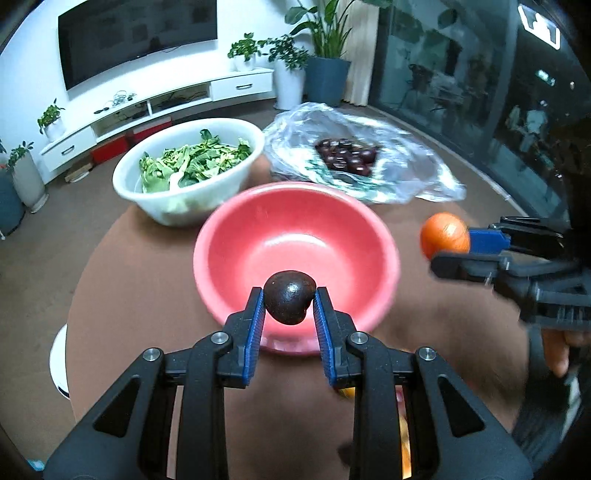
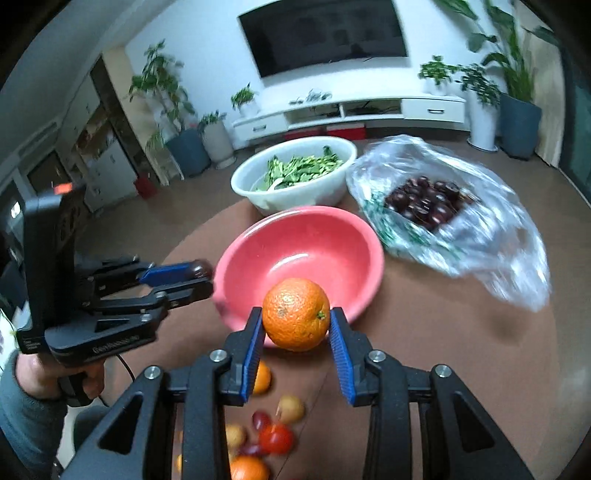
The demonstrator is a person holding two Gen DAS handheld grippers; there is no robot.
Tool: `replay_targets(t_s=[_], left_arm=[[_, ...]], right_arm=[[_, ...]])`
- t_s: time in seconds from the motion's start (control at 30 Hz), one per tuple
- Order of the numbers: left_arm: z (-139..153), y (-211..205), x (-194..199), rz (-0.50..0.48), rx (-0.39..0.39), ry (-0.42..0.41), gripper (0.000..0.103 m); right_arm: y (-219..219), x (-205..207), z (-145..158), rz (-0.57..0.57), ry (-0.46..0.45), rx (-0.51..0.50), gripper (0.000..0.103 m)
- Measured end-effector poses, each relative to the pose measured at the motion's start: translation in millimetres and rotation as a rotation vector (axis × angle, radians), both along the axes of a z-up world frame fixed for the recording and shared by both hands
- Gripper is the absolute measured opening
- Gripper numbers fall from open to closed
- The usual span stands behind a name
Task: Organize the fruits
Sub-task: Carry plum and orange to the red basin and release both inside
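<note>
Over near rim of pink bowl [image 1: 295, 240], bowl empty: my left claw [image 1: 290, 302] pinches cherry [image 1: 290, 302], right claw [image 2: 295, 317] squeezes orange [image 2: 295, 314]. Fruit pile [image 2: 258, 432] at table's near edge not yet sorted.

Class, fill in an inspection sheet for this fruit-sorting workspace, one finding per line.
Surface: brown round table.
Job's things: empty pink bowl; loose fruit pile near the table edge.
Clutter: white bowl of greens; plastic bag of dark fruit.
Grippers: left claw shut on dark fruit; right claw shut on orange.
Cables: one under the left handle.
Surroundings: television, potted plants.
</note>
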State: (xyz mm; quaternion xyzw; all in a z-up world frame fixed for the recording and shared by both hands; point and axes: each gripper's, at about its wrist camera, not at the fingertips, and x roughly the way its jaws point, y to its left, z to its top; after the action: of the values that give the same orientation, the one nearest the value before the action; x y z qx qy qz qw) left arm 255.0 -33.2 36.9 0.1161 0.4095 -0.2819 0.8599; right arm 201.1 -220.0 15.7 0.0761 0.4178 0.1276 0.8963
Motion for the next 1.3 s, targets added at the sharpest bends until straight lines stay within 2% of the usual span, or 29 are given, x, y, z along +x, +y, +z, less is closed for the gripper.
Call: replay_targets(t_s=[0.07,0.23,0.47,0.73,1.3], left_arm=[[-10,-12,20,0.012,0.037,0.011,0.025],[-40,-29,49,0.016,0.104,0.042,0.025],[-76,-35,56,0.002,0.146,0.072,0.025],[-78,-39,53,-0.011,0.181,0.056,0.025],[-80,-43,54,-0.018,0.217,0.042,0.026]], right_arm=[[9,20,-11,0.021,0.025,-0.056,0.038],[19,53,-38,0.055,0.08,-0.125,0.038],[23,77,-67,0.08,0.141,-0.189,0.038],[31,85,-72,0.1,0.138,-0.252,0.039],[34,90,-73,0.101,0.146,-0.28,0.04]])
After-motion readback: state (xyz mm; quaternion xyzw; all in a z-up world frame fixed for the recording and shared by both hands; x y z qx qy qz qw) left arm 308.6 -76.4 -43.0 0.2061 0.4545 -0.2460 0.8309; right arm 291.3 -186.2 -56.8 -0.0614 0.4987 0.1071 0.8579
